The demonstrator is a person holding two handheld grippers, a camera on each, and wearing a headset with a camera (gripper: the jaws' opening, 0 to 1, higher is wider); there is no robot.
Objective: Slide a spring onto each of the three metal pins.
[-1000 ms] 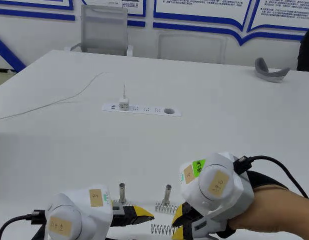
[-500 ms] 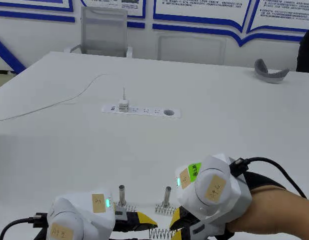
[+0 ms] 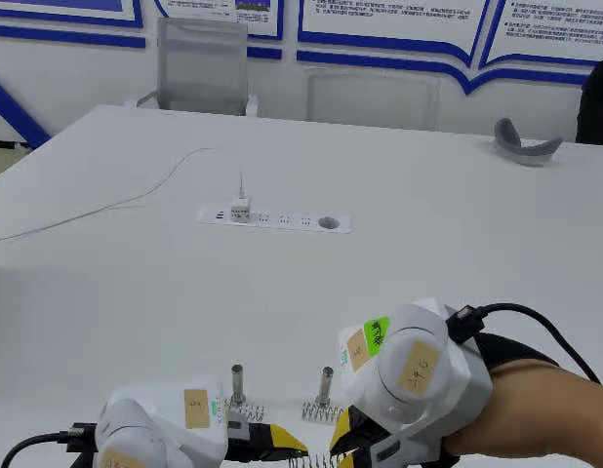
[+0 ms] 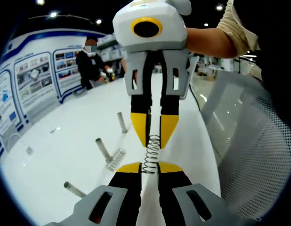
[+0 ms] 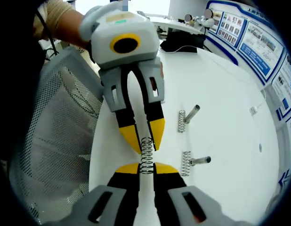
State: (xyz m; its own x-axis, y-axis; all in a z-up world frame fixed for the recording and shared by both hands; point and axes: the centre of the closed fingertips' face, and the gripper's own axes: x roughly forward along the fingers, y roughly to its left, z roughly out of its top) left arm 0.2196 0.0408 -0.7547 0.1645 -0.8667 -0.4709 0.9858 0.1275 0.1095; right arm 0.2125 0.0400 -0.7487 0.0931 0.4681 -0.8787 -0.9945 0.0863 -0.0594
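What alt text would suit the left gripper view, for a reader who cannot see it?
Two grippers meet tip to tip above a white table, the left gripper from below and the right gripper from above, both pinching one small spring. To their left are three metal pins: far pin, middle pin with a second spring at its base, near pin.

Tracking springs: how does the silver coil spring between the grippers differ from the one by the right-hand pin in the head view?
The held silver coil spring is pinched at its ends by the left gripper and right gripper; the loose spring is untouched. It spans the jaw tips; the other lies on the white table beside the metal pin. Both are wire coils.
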